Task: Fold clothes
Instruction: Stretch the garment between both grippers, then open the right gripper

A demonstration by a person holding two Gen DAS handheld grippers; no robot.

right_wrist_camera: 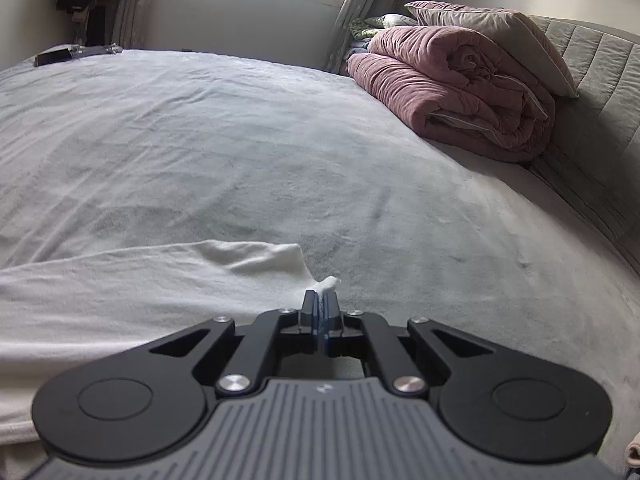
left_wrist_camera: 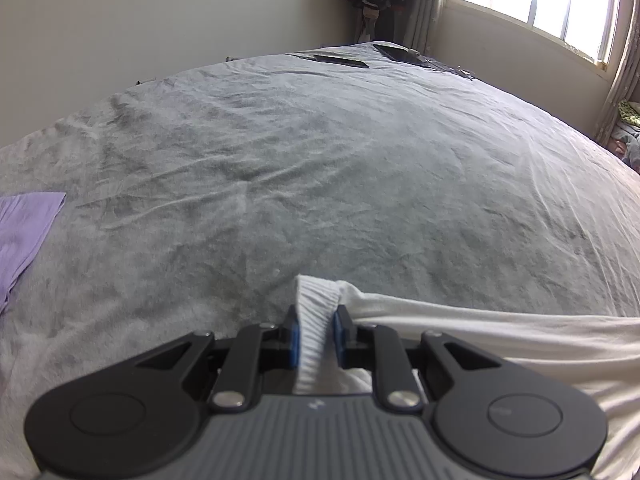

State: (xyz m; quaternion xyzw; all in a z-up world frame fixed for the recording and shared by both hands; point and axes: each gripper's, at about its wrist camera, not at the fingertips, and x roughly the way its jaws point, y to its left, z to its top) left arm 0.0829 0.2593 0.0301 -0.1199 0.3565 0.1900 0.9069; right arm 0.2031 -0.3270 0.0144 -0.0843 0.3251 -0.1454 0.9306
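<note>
Big bed with a wrinkled grey sheet [left_wrist_camera: 320,160] fills both views. At the headboard end sits a rolled pink quilt [right_wrist_camera: 452,92] with a pillow [right_wrist_camera: 492,36] on top. A white garment [right_wrist_camera: 120,292] lies across the near edge of the bed, strung between the two tools. The left gripper [left_wrist_camera: 316,330] is clamped on its ribbed hem; the right gripper [right_wrist_camera: 321,306] is pinched tight on a corner. A purple cloth [left_wrist_camera: 24,228] lies flat off to the left.
</note>
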